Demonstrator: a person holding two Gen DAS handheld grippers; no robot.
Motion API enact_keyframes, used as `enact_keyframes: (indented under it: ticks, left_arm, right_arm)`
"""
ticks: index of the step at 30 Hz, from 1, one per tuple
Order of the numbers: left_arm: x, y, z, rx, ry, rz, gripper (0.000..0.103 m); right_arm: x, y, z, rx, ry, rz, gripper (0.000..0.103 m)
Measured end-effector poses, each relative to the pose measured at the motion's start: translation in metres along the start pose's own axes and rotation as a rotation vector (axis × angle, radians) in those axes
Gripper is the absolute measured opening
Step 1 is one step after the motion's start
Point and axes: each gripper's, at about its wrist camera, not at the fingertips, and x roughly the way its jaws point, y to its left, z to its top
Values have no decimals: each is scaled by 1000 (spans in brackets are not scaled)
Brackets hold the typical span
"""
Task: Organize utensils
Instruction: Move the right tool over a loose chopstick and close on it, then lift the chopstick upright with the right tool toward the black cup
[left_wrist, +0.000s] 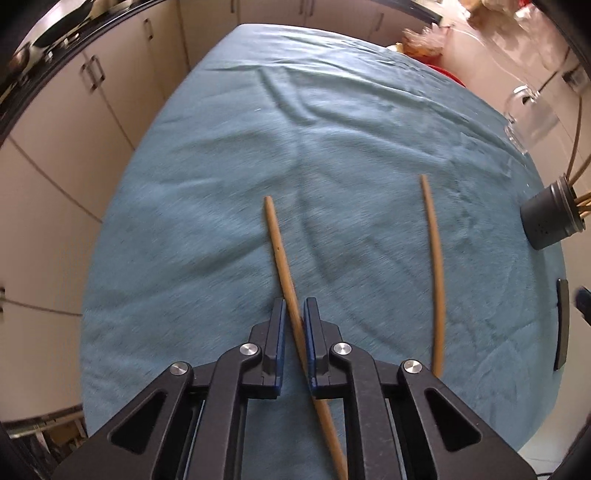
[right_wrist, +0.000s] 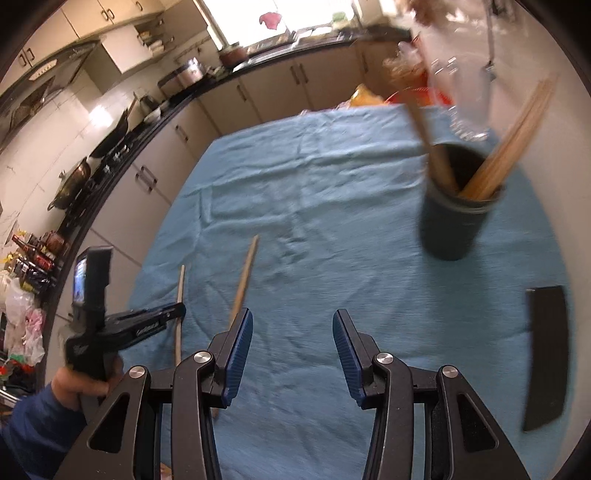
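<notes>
Left hand-held gripper (left_wrist: 294, 317) clamped on a thin brown wooden chopstick (left_wrist: 279, 254) above the blue-cloth-covered bench (left_wrist: 221, 184). Right hand-held gripper (right_wrist: 293, 332) half-spread, empty. Second chopstick (left_wrist: 434, 251) lying beside; dark cylindrical utensil holder (right_wrist: 456, 225) near.

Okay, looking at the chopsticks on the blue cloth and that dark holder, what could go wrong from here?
1. The left gripper pinches its chopstick near one end, at a slant; the long free end may swing or slip out when lifted.
2. The holder already has chopsticks leaning out; a new one could knock them or tip it.
3. The second chopstick lies loose on the wrinkled cloth and may roll if nudged.
</notes>
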Motion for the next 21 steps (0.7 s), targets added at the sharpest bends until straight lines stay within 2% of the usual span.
enact_keyframes:
  ticks: [6, 9, 12, 15, 17, 20, 21]
  left_arm:
    - [-5, 17, -11, -16, 6, -13, 9]
    - [-6, 22, -13, -19, 12, -29, 9]
    - [-6, 24, -14, -10, 14, -33, 9]
    - [-6, 22, -12, -3, 14, -34, 9]
    - [-5, 22, -11, 0, 15, -33, 9]
    - [-4, 22, -8, -4, 12, -40, 8]
    - [-3, 23, -7, -7, 11, -44, 7]
  right_arm:
    - [81, 32, 19, 28, 145, 72, 49]
    - [113, 43, 26, 18, 193, 46, 48]
    - [137, 55, 34, -2, 233, 20, 42]
    - [154, 61, 38, -15, 270, -10, 29]
    - [165, 64, 38, -25, 303, -34, 27]
    - [169, 75, 41, -75, 301, -83, 9]
    - [170, 75, 42, -74, 305, -78, 8]
